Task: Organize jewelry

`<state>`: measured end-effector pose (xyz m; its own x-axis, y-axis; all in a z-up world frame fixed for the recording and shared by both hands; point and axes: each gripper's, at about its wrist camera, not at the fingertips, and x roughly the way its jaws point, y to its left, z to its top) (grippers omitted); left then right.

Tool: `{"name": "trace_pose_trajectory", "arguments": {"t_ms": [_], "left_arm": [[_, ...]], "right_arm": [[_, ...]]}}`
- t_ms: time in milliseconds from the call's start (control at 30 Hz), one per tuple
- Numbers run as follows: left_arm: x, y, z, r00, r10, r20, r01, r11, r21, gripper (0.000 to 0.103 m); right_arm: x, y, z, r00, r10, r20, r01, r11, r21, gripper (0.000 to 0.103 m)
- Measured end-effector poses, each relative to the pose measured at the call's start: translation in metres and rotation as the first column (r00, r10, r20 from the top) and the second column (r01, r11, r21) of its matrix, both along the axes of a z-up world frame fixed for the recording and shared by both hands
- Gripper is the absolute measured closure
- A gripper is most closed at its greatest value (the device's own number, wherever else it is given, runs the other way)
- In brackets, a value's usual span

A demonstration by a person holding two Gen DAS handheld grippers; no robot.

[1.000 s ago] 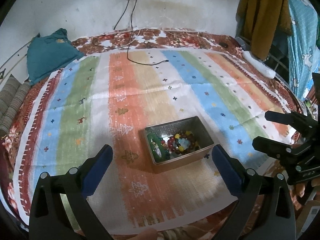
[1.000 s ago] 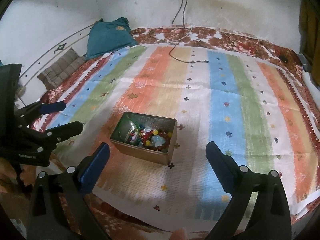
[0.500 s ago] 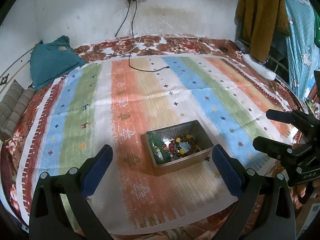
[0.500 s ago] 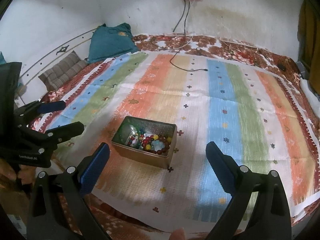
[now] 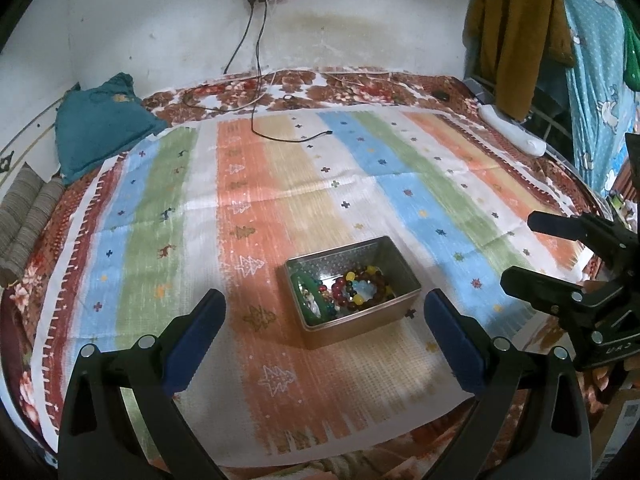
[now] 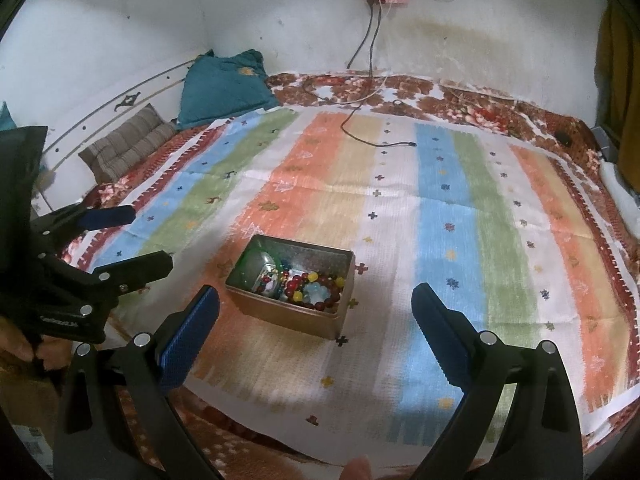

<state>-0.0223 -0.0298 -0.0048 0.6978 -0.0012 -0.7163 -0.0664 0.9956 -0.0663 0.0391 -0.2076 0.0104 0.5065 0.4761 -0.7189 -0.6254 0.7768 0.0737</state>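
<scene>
left tool [image 5: 320,322] spread | right tool [image 6: 316,316] spread | tin [image 5: 394,258] mid-cloth [image 5: 280,184], contents seemingly beads

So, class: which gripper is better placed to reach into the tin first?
Probably the left gripper: the tin sits nearly centred between its open fingers. From the right gripper, also open, it lies off-centre, nearer one finger.

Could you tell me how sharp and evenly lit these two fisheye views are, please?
Left wrist: striped cloth smeared by motion blur, metal tin fairly crisp, corners vignetted black. Right wrist: cloth softly blurred, wall lit unevenly, edges bowed by the lens.
</scene>
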Motion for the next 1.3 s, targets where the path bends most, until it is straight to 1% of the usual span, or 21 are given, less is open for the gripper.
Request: {"name": "trace_pose_trajectory", "arguments": {"t_ms": [300, 600, 1300], "left_arm": [[-0.0013, -0.0028, -0.0016, 1.000, 0.005, 0.002, -0.005, 1.000, 0.014, 0.006], [-0.0036, -0.0041, -0.0013, 1.000, -0.011, 0.015, 0.011, 0.999, 0.033, 0.006], [-0.0016, -0.0052, 0.0002, 1.000, -0.018, 0.004, 0.018, 1.000, 0.020, 0.006]], "right_arm": [[0.0002, -0.0019, -0.0006, 1.000, -0.004, 0.006, 0.004, 1.000, 0.006, 0.005], [0.0009, -0.0020, -0.0005, 1.000, -0.010, 0.005, 0.010, 1.000, 0.011, 0.005], [0.0047, -0.0060, -0.0001, 1.000, -0.013, -0.002, 0.013, 1.000, 0.020, 0.005]]}}
